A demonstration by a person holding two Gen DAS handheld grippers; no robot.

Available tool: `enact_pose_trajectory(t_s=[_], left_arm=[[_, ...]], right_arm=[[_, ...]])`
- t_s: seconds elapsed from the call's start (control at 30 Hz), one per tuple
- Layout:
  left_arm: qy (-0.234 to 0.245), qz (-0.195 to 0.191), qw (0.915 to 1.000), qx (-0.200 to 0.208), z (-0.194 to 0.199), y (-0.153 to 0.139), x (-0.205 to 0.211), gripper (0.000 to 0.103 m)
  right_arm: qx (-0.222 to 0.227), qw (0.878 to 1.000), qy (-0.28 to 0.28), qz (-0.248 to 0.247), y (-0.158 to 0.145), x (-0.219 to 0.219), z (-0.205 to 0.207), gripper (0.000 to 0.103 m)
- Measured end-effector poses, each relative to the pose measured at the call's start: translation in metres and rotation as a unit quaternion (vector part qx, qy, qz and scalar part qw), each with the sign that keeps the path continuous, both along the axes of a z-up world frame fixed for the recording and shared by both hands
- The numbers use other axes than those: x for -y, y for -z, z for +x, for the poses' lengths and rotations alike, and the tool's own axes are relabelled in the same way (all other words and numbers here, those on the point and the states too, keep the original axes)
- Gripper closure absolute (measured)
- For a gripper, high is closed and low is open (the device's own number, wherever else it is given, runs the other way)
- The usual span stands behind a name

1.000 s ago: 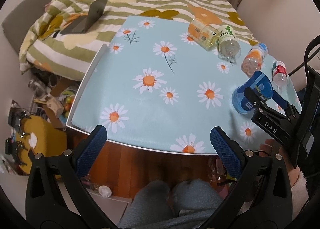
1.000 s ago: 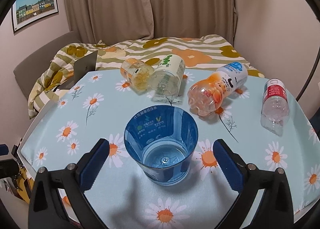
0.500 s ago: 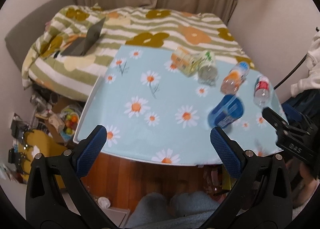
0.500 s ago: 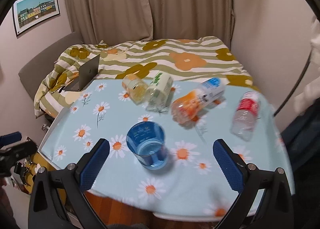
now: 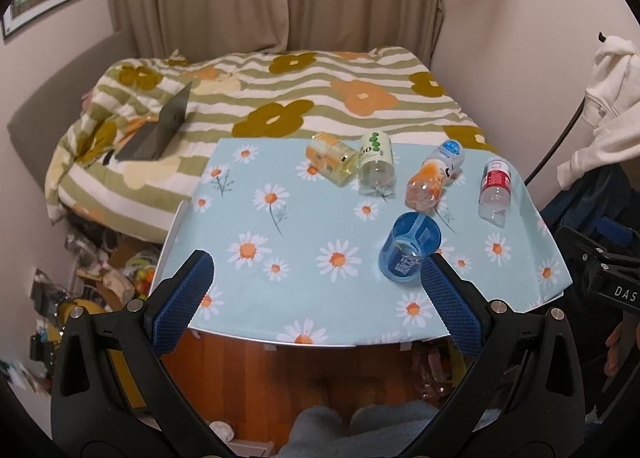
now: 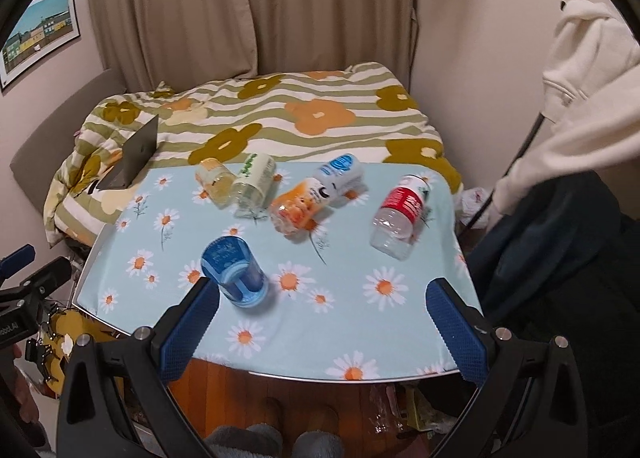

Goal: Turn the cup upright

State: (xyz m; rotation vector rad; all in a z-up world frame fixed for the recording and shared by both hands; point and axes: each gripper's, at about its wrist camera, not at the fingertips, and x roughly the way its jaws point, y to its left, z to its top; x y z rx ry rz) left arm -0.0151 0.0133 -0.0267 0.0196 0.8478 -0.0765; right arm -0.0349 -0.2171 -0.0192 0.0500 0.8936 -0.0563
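A blue translucent cup [image 5: 409, 252] stands upright, mouth up, on the daisy-print table [image 5: 304, 226], near its front right part. It also shows in the right wrist view [image 6: 236, 276]. My left gripper [image 5: 316, 298] is open and empty, held back over the table's front edge, well short of the cup. My right gripper [image 6: 324, 322] is open and empty, also back behind the front edge, with the cup just beyond its left finger [image 6: 188, 332]. The right gripper shows at the right edge of the left wrist view [image 5: 600, 270].
Several bottles lie on their sides at the back of the table: an orange-labelled one [image 6: 214, 182], a green-dotted one [image 6: 254, 180], an orange juice one [image 6: 316, 194] and a red-labelled one [image 6: 400, 216]. A bed with a laptop [image 6: 132, 160] lies behind. Clutter sits on the floor at left.
Both grippers have pulled back and up from the table, so the cup looks much smaller. The cup stays upright where it stood.
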Motion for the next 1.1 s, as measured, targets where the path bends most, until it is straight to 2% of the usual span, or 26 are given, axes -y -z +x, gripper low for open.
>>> enact_pose_trajectory(t_s=[0.37, 1.1], left_arm=[[0.002, 0.010, 0.9998, 0.015, -0.0055, -0.0041, 0.0082, 0.000], [0.003, 0.010, 0.9998, 0.015, -0.0055, -0.0054, 0.0081, 0.000]], right_arm=[[0.011, 1.000, 0.003, 0.005, -0.0030, 0.0065, -0.0032, 0.000], [0.015, 1.000, 0.002, 0.005, -0.0052, 0.0047, -0.0014, 0.000]])
